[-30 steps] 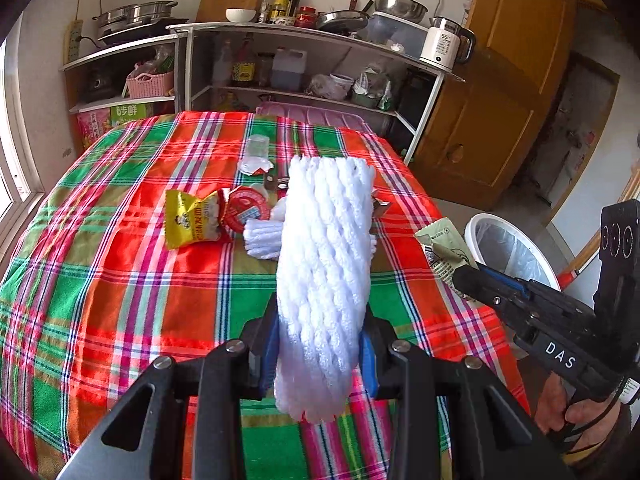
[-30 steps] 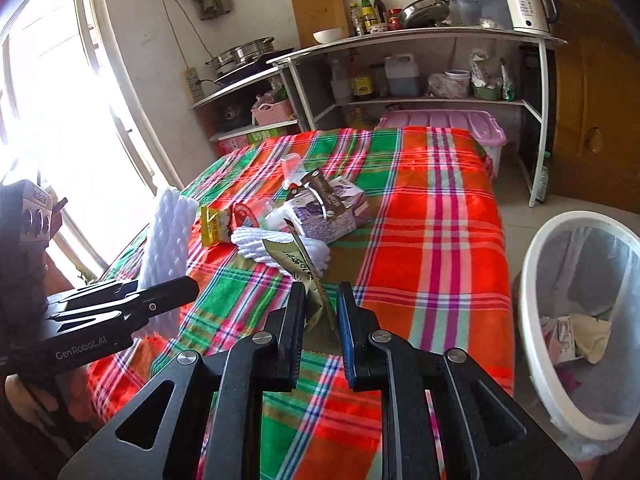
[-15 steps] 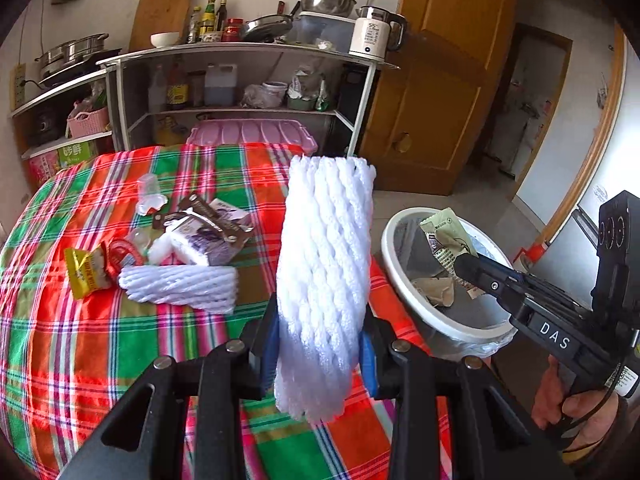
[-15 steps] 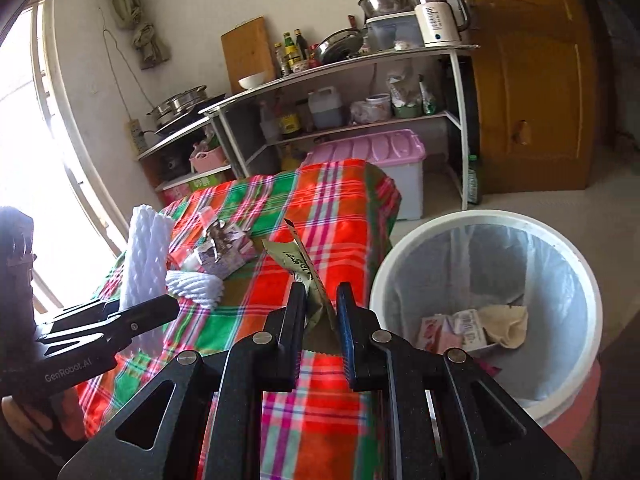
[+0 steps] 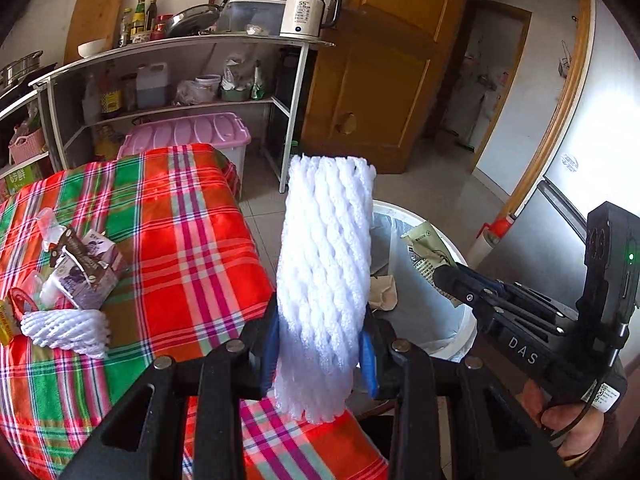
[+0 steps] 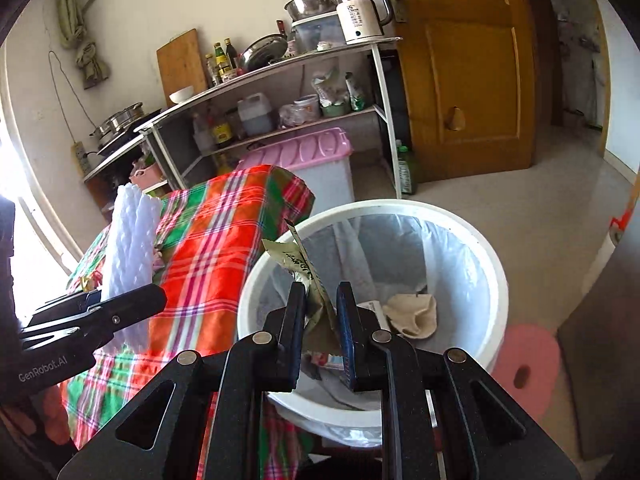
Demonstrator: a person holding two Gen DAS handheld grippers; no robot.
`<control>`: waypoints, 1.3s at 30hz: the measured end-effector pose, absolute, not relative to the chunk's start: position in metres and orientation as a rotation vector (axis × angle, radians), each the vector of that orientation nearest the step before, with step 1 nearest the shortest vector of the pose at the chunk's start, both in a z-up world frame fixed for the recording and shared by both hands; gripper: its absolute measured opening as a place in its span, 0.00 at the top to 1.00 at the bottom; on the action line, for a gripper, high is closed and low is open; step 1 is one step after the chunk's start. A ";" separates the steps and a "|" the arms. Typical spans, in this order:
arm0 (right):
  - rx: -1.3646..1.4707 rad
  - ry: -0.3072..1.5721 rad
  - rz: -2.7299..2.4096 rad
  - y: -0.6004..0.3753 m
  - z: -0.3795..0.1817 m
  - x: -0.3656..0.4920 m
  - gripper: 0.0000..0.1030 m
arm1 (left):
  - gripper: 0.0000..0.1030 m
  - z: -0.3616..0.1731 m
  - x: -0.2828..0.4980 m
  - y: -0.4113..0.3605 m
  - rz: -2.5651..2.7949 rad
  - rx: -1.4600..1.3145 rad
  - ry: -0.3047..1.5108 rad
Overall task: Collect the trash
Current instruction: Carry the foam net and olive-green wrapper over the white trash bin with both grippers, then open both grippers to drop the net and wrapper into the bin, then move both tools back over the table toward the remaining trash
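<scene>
Both my hands have swung from the surface (image 5: 168,240) to the bin (image 6: 400,210): left fingers (image 5: 320,344) clamp the foam net (image 5: 326,264), right fingers (image 6: 320,320) pinch the wrapper (image 6: 308,276) over it.

A table under a red, green and pink plaid cloth (image 5: 188,248) carries, near its left edge in the left wrist view, a purple carton (image 5: 86,276), a white foam net sleeve (image 5: 66,326), a yellow packet (image 5: 6,322) and a clear plastic piece (image 5: 48,230).
</scene>
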State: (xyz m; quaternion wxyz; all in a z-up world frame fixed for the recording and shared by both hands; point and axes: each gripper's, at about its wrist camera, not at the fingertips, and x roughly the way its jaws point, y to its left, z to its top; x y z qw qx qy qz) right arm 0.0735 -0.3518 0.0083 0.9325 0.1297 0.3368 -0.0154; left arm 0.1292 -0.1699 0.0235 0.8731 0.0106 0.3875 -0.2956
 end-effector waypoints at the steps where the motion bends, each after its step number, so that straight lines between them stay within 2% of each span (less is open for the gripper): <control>1: 0.266 0.692 -0.045 -0.356 0.007 0.074 0.84 | 0.66 0.022 0.130 -0.175 -0.628 0.027 0.816; 15: 0.272 0.764 -0.173 -0.397 -0.018 0.081 0.83 | 0.66 0.000 0.145 -0.237 -0.703 0.073 0.896; 18: 0.264 0.782 -0.187 -0.400 -0.022 0.084 0.83 | 0.65 -0.003 0.146 -0.245 -0.704 0.090 0.899; 21: 0.255 0.787 -0.203 -0.403 -0.024 0.084 0.82 | 0.59 -0.006 0.148 -0.246 -0.708 0.072 0.918; 23: 0.261 0.786 -0.214 -0.405 -0.025 0.083 0.73 | 0.55 -0.006 0.147 -0.245 -0.705 0.079 0.913; 25: 0.270 0.785 -0.218 -0.406 -0.025 0.082 0.70 | 0.55 -0.006 0.146 -0.241 -0.704 0.067 0.914; 29: 0.280 0.780 -0.209 -0.402 -0.022 0.079 0.70 | 0.46 -0.002 0.144 -0.230 -0.689 0.062 0.905; 39: 0.265 0.724 -0.120 -0.365 -0.002 0.075 0.65 | 0.43 0.014 0.131 -0.168 -0.605 0.011 0.845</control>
